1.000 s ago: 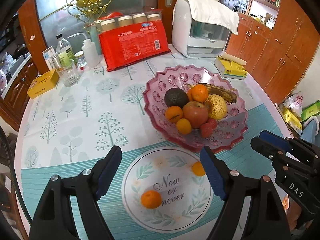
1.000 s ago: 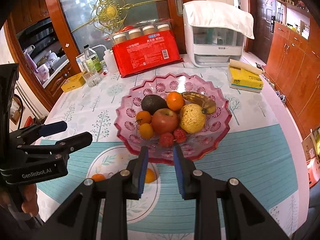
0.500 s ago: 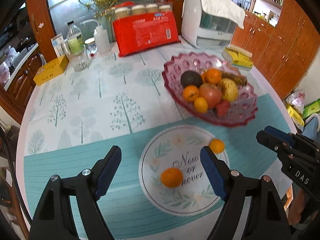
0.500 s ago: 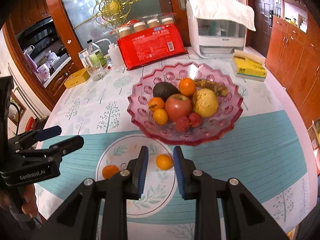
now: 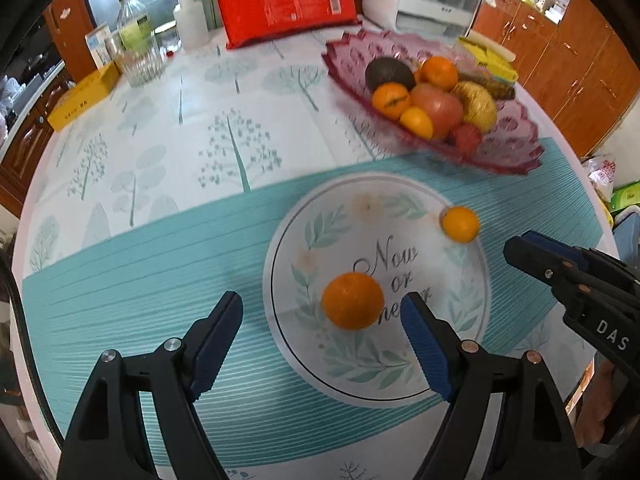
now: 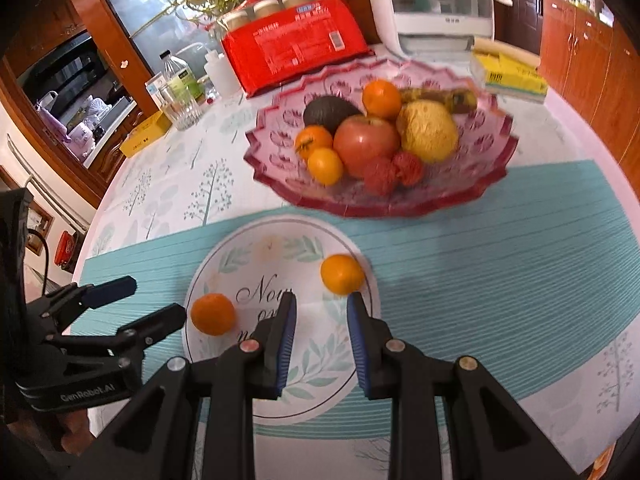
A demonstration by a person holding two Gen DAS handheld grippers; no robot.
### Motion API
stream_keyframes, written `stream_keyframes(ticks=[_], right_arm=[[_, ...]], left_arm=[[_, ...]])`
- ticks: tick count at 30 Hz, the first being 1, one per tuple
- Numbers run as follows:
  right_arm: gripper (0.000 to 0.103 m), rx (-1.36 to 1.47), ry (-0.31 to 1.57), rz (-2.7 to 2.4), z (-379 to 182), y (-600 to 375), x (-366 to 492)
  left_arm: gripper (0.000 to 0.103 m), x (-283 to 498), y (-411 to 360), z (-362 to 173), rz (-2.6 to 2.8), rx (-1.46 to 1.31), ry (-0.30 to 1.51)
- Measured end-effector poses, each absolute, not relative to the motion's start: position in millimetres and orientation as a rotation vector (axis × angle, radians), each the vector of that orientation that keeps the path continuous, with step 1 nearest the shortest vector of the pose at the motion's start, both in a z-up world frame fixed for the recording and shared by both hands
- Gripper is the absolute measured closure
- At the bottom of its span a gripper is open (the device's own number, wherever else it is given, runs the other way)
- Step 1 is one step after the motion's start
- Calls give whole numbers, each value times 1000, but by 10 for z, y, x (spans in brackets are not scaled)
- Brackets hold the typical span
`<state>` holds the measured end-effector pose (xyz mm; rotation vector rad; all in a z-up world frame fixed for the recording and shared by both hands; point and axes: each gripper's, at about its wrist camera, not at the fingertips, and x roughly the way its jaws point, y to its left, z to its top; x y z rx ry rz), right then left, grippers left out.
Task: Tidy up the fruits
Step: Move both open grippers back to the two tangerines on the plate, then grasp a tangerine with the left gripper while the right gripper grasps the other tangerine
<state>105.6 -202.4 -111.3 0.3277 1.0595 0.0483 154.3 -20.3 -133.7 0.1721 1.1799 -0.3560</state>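
Fruit bowl (image 6: 492,168) looks like pink cut glass w/ glossy facets. Counter (image 5: 168,264) cover is smooth printed vinyl, slight sheen. Oranges (image 5: 353,300) have dimpled matt peel, apple (image 6: 366,140) is shiny. Both grippers are matt black plastic w/ blue rubbery pads (image 6: 286,340) & metal rivets. Cabinets (image 5: 576,64) are glossy wood.
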Motion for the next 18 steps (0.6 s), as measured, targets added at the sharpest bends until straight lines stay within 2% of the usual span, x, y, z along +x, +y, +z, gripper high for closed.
stream_keyframes(ticks=[3,18], right_arm=[[71,340,1069,46,-1213,-2042,1073],[70,371,1093,69,-1530,-2100,1370]], left_arm=[[23,1558,-212,-1494,-342,164,1207],[23,1643,-283,-1881,-280,111,1248]])
